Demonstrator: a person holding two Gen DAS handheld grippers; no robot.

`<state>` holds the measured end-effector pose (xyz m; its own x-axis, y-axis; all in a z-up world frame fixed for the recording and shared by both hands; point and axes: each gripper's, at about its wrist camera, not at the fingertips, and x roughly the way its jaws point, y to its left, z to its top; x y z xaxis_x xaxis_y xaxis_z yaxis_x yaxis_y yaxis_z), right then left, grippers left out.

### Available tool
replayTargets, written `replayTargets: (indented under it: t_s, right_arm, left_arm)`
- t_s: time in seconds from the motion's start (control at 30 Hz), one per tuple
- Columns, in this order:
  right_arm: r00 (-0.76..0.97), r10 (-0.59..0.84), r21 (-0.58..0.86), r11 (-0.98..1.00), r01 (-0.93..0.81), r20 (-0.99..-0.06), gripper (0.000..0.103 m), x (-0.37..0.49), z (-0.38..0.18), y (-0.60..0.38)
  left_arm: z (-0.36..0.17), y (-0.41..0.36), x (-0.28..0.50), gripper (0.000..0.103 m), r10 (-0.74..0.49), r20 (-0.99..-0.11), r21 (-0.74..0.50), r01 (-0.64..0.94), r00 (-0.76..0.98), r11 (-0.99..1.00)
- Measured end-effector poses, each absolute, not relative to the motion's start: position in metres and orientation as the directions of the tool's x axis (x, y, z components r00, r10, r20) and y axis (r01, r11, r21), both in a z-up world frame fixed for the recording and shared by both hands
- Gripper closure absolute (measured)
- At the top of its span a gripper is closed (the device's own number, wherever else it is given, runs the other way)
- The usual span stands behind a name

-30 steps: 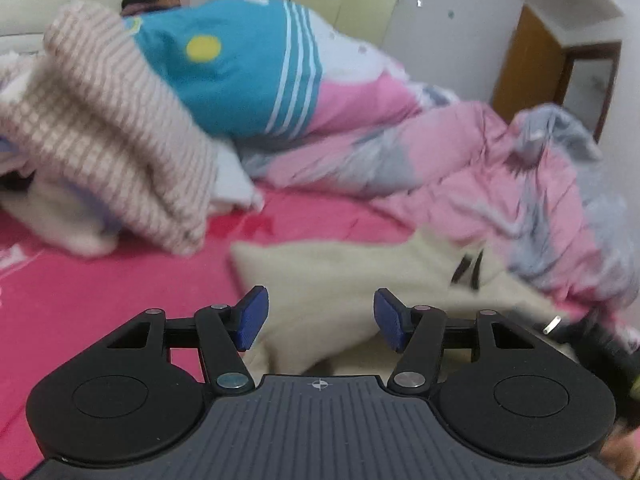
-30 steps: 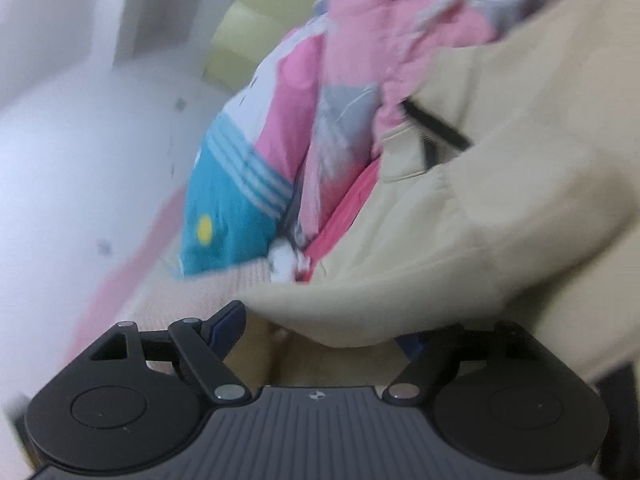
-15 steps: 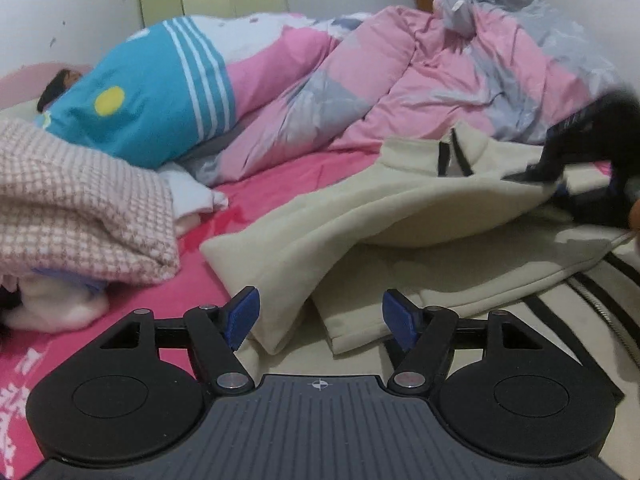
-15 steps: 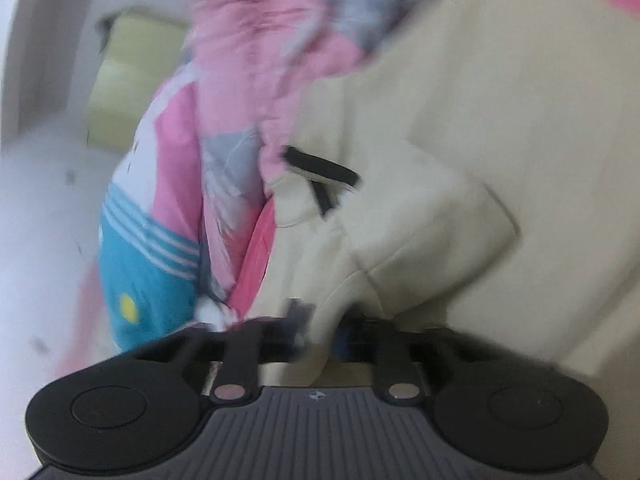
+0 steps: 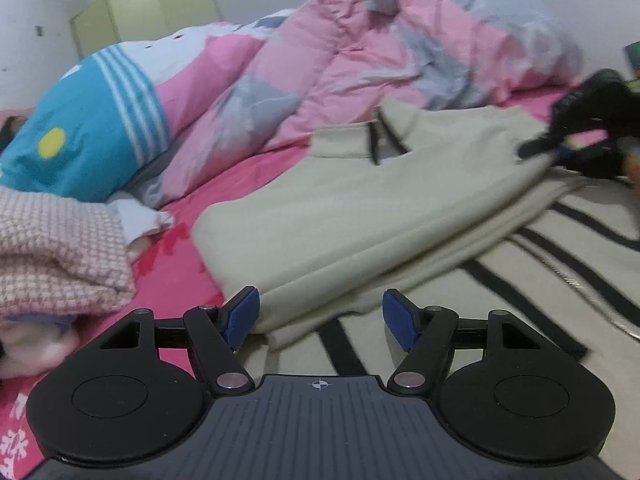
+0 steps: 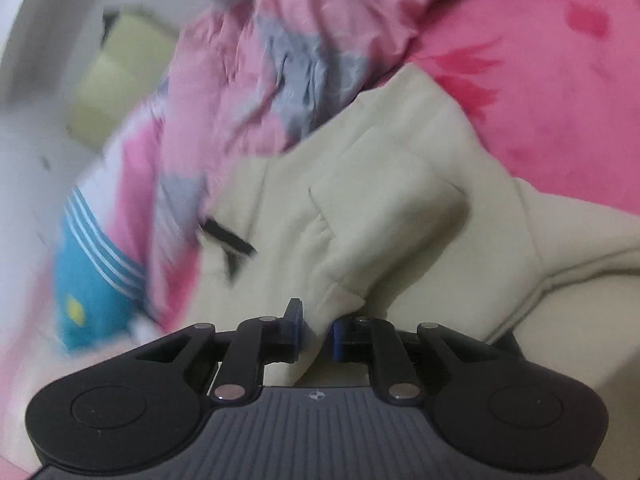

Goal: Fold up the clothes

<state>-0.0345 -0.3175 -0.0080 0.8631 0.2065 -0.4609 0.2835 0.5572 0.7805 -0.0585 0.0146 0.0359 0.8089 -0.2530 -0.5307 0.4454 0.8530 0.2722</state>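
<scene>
The left gripper (image 5: 320,314) is held with its jaws spread wide and nothing between them. Directly ahead of its blue pads (image 5: 241,314), the cream sweatshirt (image 5: 360,216) is laid on the pink bedsheet (image 5: 172,280), one side folded over its black-striped front, the collar on the far side. The near folded corner is seen just beyond the left pad; contact cannot be confirmed. The right gripper (image 6: 317,330) is closed on a fold of the sweatshirt's fabric, which is pinched between its pads and drawn up from the body ahead. A pink-and-grey quilt (image 5: 360,60) is heaped beyond the garment. A folded pink checked cloth (image 5: 52,256) is noted to the left gripper's left.
</scene>
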Motion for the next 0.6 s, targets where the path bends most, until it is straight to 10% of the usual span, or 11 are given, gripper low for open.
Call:
replayTargets:
  t_s: [0.33, 0.6]
  right_arm:
    - [0.901, 0.198, 0.75, 0.636, 0.183, -0.387, 0.091, -0.025, 0.029, -0.322]
    - [0.871, 0.234, 0.833, 0.475, 0.285, -0.431, 0.075, -0.036, -0.003, -0.353]
  left_arm:
    - [0.07, 0.057, -0.046, 0.033, -0.292, -0.527, 0.145, 0.423, 0.798, 0.894]
    - [0.067, 0.097, -0.03, 0.032, -0.242, -0.583, 0.03, 0.318, 0.775, 0.948]
